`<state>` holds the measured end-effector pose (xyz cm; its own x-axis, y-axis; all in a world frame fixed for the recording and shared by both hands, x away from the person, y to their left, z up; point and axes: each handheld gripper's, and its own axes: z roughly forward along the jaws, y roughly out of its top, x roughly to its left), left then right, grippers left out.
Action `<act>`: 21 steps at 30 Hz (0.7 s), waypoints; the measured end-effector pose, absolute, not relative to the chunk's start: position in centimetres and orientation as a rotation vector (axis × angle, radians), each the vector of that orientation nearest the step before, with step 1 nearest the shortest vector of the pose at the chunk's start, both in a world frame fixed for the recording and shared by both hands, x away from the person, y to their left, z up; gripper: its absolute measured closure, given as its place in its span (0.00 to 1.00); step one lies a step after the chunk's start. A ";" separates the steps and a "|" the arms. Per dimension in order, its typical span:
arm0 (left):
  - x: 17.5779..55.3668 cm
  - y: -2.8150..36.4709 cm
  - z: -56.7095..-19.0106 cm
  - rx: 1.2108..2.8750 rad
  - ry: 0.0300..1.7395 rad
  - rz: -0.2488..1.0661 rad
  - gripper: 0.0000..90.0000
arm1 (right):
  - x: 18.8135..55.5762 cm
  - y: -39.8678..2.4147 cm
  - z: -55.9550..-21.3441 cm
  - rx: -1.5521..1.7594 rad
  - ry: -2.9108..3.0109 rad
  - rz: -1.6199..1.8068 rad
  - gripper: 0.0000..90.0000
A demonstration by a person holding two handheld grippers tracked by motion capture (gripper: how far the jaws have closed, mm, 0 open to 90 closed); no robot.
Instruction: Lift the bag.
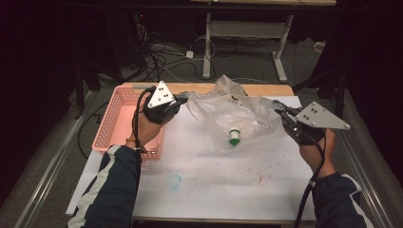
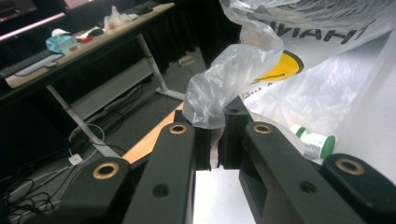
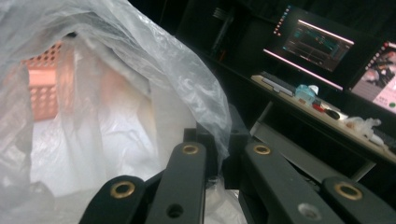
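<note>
My work surface is a table (image 1: pixel 266 185), wood top w/ a white sheet over most of it; bare wood strip shows along the far edge. Sheet is stained: blue-green ring mark (image 1: pixel 174 181) near my left sleeve, reddish specks (image 1: pixel 266 166) toward my right side. Pink basket (image 1: pixel 122 102) sits on the left part, overhanging the sheet's left edge. Bottom of the clear plastic bag (image 1: pixel 228 118) is at the sheet, mid-table; whether it rests on it I can't tell.
</note>
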<state>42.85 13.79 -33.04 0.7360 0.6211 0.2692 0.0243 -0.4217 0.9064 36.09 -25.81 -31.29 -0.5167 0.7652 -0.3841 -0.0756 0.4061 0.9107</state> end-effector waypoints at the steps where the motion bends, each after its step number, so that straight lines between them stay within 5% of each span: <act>1: 42.8 13.9 -32.7 1.904 0.493 0.734 0.93 | 36.3 -26.1 -31.0 0.614 1.790 1.227 1.00; 21: 40.5 16.0 -27.8 1.817 0.465 0.820 0.93 | 33.7 -27.3 -24.9 0.539 1.650 1.290 1.00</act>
